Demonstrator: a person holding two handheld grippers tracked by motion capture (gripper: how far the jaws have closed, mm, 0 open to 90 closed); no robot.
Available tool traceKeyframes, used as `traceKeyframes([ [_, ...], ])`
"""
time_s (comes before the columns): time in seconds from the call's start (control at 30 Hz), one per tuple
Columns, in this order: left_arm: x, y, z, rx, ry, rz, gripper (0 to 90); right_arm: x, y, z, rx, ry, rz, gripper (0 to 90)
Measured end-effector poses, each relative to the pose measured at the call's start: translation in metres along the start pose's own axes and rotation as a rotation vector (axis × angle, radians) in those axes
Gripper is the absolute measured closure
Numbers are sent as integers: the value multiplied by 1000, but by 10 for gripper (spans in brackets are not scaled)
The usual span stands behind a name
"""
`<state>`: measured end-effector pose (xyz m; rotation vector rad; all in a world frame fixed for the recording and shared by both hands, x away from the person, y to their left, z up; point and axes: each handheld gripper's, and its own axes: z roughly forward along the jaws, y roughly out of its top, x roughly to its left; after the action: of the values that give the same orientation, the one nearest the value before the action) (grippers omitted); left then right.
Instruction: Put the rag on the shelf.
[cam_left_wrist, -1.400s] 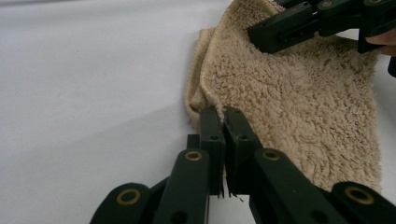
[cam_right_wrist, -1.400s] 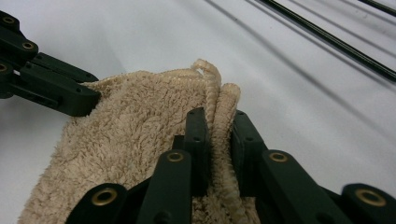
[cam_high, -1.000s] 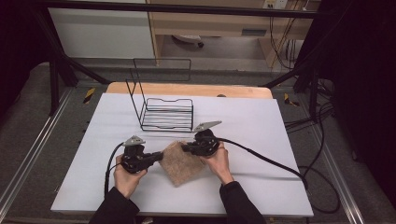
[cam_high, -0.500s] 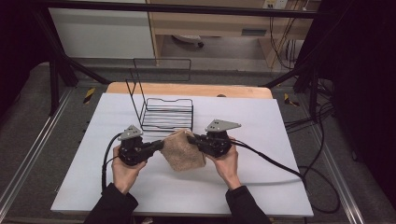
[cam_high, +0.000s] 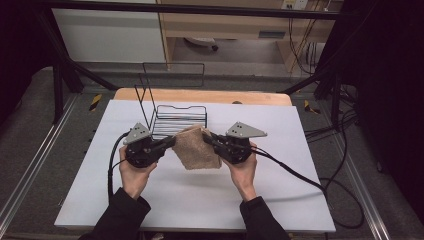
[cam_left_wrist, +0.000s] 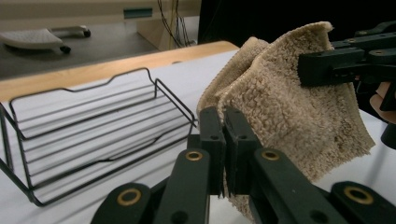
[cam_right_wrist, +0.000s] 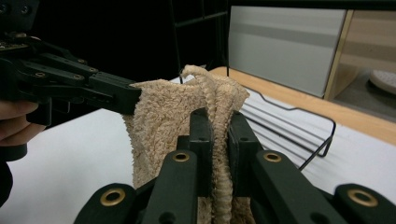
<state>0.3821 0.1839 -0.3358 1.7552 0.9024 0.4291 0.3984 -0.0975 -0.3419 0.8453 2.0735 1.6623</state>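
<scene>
Claws (cam_high: 172, 141) (cam_high: 205, 137) at towel (cam_high: 197, 150) corners

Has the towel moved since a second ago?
Yes. The towel, shut in both hand-held grippers, left and right, has gone from lying near the person on the table to hanging lifted, closer to the wire rack.

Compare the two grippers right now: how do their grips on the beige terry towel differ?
In the high view, the left gripper pinches the beige terry towel at its left edge, while the right gripper clamps its upper right corner. The left reaches in from the left, the right from the right. The right's jaws grip a bunched fold; the left's a flatter edge. Both are shut on the towel, holding it lifted beside the black wire rack.
</scene>
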Motion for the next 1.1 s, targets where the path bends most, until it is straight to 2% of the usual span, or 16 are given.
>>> traceKeyframes([
  [0.13, 3, 9, -5, -28, 5, -8, 868, 4, 10, 2, -47, -14, -6, 832],
  [0.23, 5, 17, -8, -46, 18, -8, 869, 6, 15, 3, -61, -22, -16, 832],
  [0.53, 11, 37, -17, -116, 43, 11, 869, 12, 37, 9, -131, -51, -42, 831],
  [1.1, 17, 80, -29, -238, 77, 28, 869, 13, 75, 16, -235, -90, -83, 831],
])
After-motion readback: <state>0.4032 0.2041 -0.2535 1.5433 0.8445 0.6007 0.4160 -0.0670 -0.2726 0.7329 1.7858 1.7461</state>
